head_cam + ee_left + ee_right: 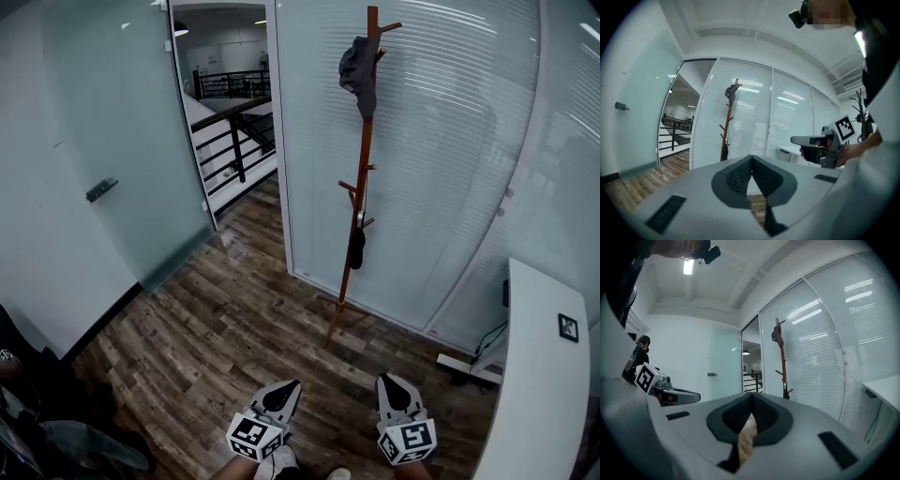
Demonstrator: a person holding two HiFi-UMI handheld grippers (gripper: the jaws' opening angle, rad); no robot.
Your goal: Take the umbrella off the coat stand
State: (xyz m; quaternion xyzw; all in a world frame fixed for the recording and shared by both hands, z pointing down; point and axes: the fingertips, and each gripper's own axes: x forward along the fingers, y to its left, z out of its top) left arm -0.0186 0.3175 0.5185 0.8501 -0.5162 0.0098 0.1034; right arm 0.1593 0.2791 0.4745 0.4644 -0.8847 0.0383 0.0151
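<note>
Nearing the far coat stand [363, 150] first — left gripper [287, 388] and right gripper [391, 382] pinched together, empty; I'd open right for the umbrella [357, 247], seemingly hanging low.

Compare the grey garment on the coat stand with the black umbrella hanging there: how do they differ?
Height: the grey garment hangs at the top of the coat stand; the umbrella hangs from a low peg.
Colour: the garment is grey, the umbrella black.
Shape: the garment is loose and bulkier; the umbrella is a small, slim folded bundle.
Shared: both hang on the same wooden stand.
</note>
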